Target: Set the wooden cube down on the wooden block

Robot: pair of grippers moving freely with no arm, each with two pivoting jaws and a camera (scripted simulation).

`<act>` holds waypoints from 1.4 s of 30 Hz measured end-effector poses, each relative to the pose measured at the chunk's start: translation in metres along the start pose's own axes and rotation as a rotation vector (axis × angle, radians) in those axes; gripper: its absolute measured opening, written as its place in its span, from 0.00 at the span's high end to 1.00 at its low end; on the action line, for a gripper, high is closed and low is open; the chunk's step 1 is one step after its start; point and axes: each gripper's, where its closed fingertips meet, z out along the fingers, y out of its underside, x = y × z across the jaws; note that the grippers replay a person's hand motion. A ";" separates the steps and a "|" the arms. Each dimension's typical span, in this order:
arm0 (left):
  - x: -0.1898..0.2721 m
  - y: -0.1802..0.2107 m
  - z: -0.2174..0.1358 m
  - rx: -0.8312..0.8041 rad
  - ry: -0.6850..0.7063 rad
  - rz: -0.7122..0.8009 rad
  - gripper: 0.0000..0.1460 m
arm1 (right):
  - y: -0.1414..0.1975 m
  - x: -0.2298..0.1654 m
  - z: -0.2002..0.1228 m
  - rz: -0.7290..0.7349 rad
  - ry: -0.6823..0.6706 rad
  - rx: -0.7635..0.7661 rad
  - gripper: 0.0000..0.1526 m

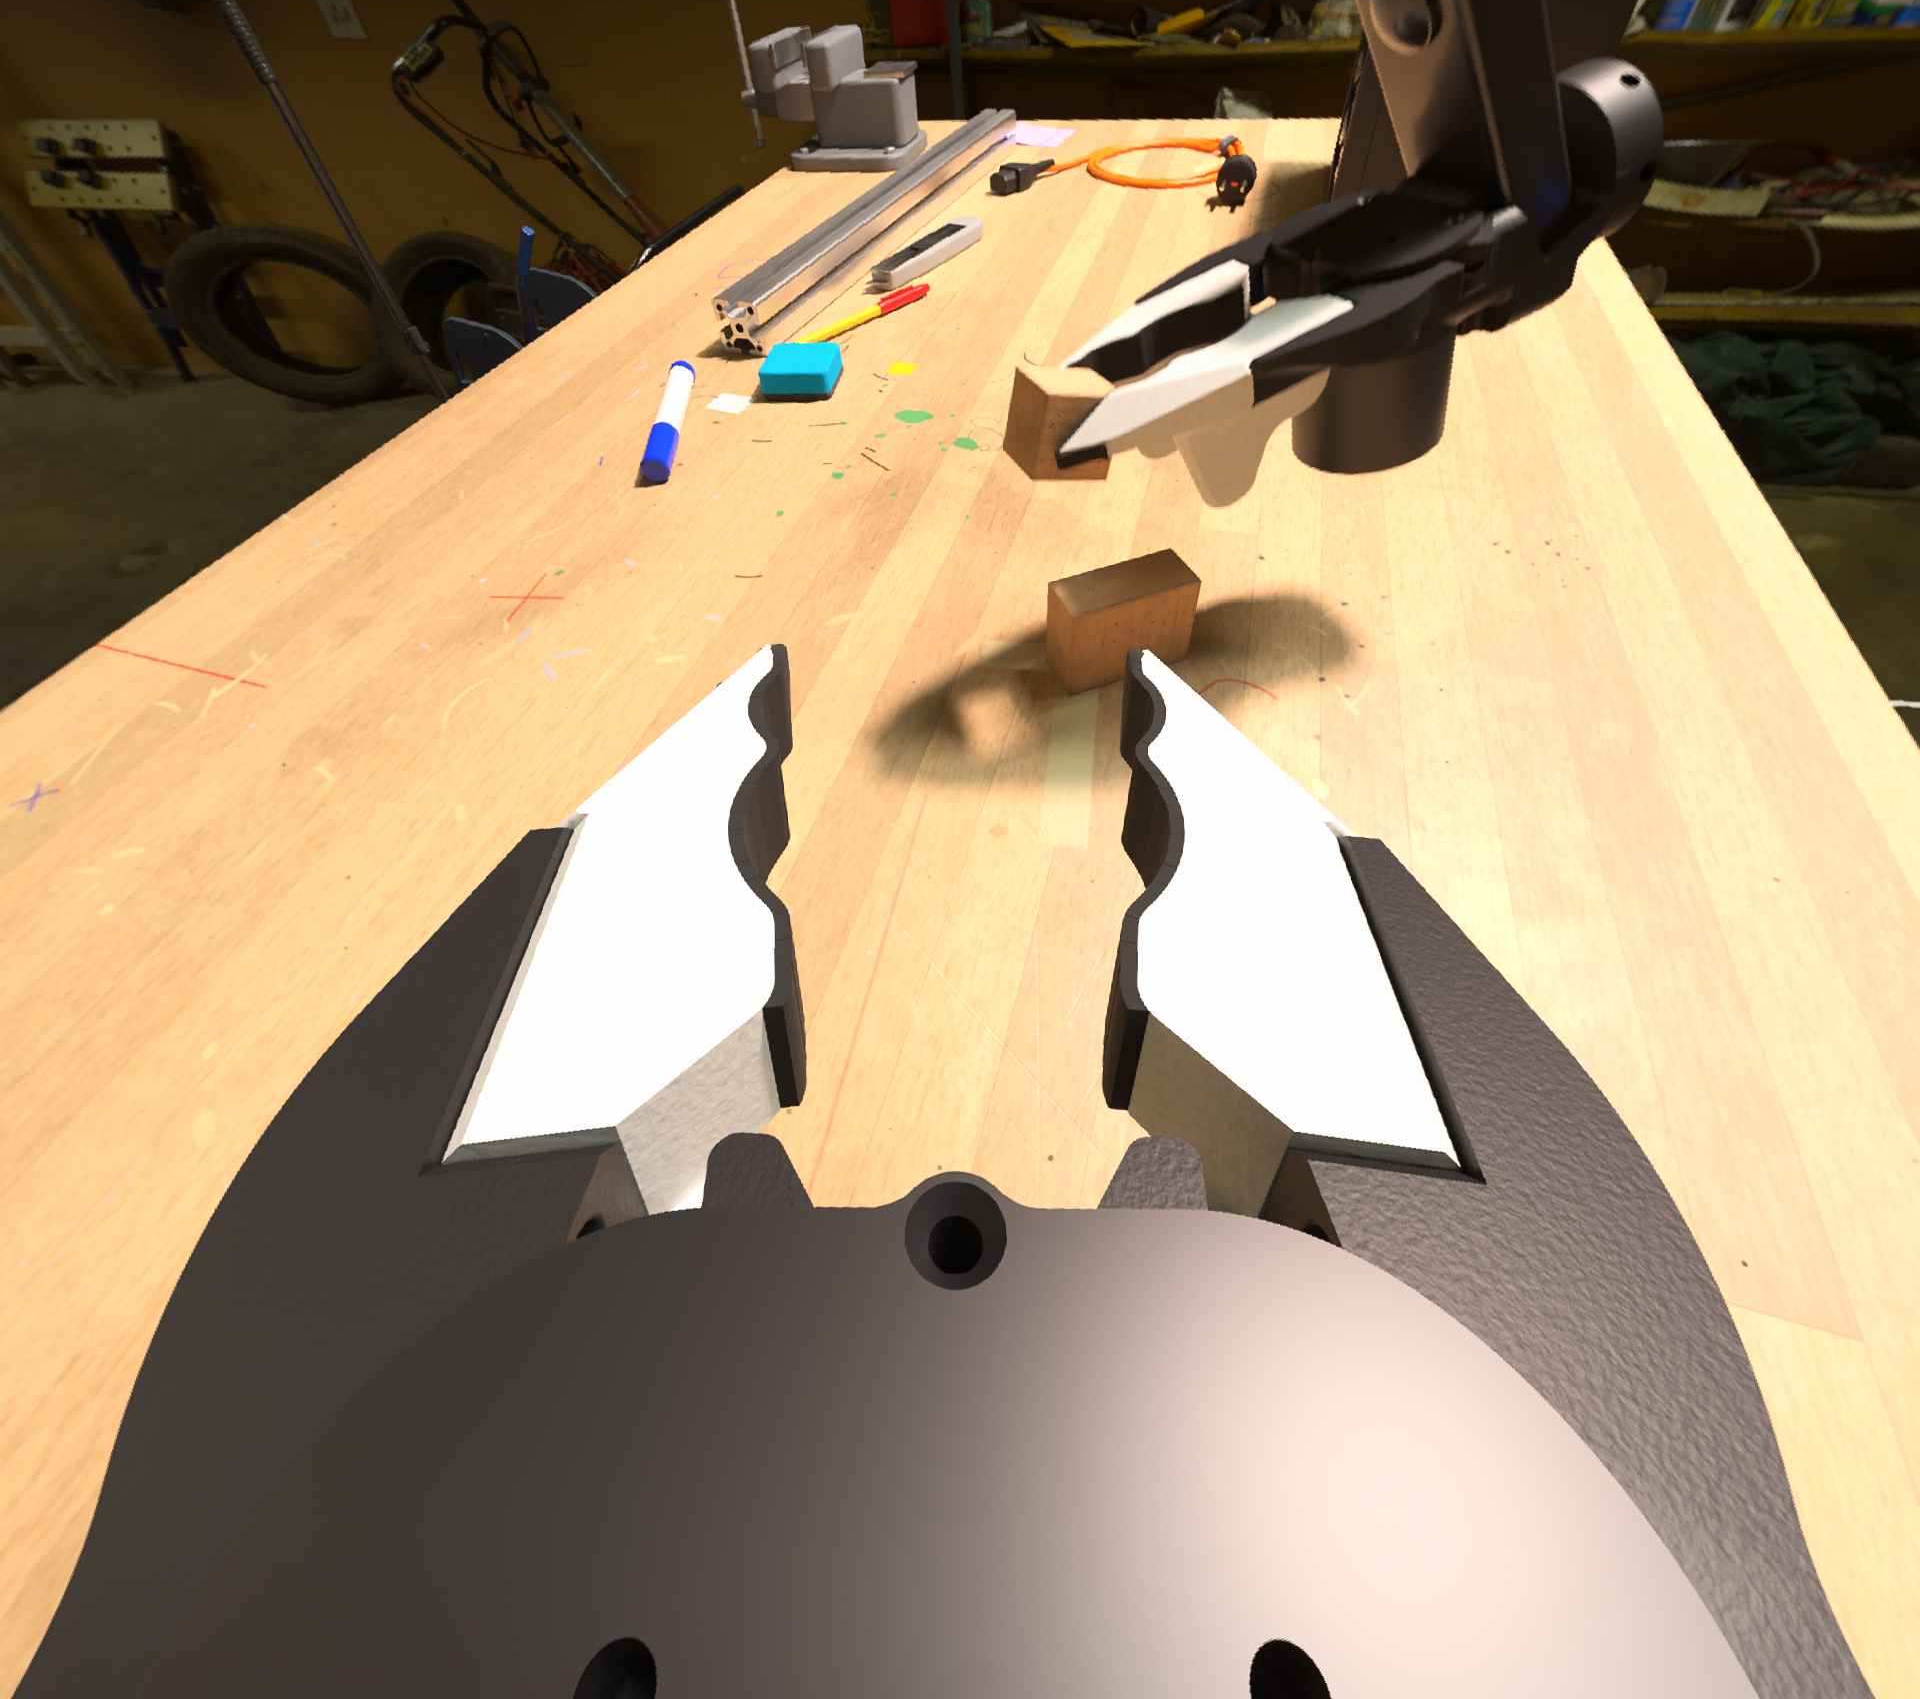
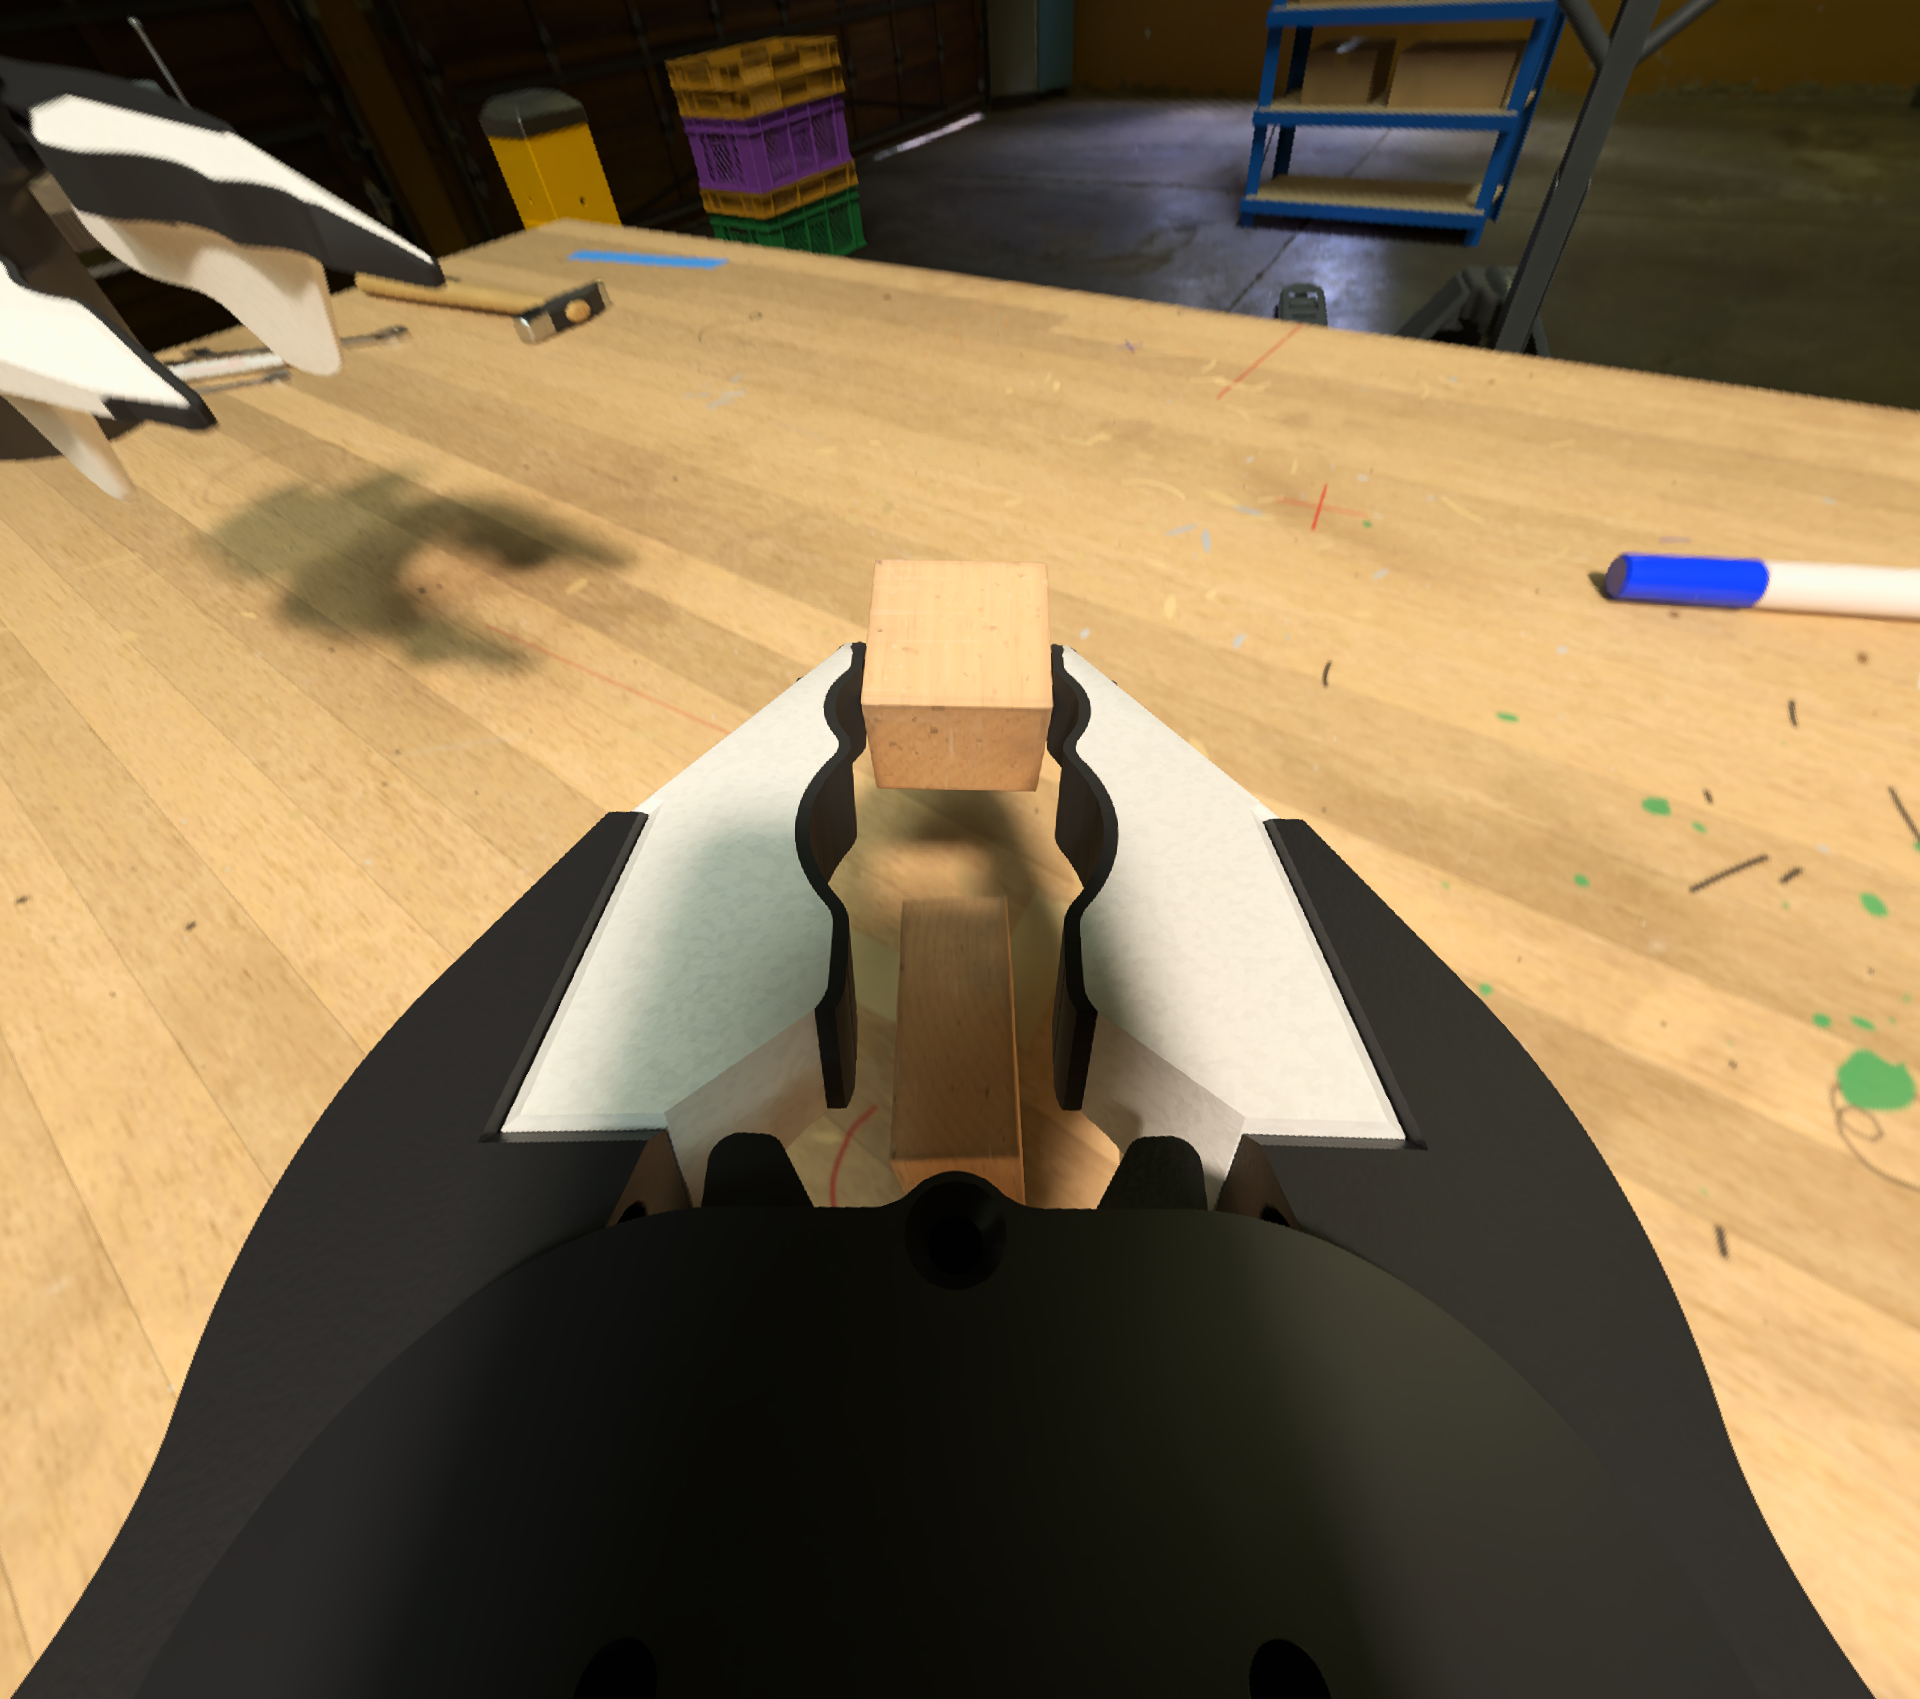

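Note:
My right gripper (image 2: 956, 652) is shut on a pale wooden cube (image 2: 956, 678) and holds it by its sides, clear of the workbench (image 2: 1351, 766). A darker wooden block (image 2: 956, 1036) lies on the bench below and behind the cube, between my fingers. In the left wrist view the right gripper (image 1: 1075, 408) holds the cube (image 1: 1034, 423) in the air beyond the block (image 1: 1122, 621). My left gripper (image 1: 956, 657) is open and empty, just short of the block; it also shows at the far left of the right wrist view (image 2: 322, 345).
A blue marker (image 1: 665, 423), a cyan eraser (image 1: 800, 371), a red and yellow pen (image 1: 868, 311), an aluminium rail (image 1: 862, 226), a grey vise (image 1: 842, 91) and an orange cable (image 1: 1153, 163) lie at the far left. A hammer (image 2: 488, 299) lies near the bench edge.

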 end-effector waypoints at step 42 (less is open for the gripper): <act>0.004 0.008 0.000 0.030 0.000 -0.028 0.59 | 0.065 -0.002 -0.013 0.006 -0.005 -0.191 0.78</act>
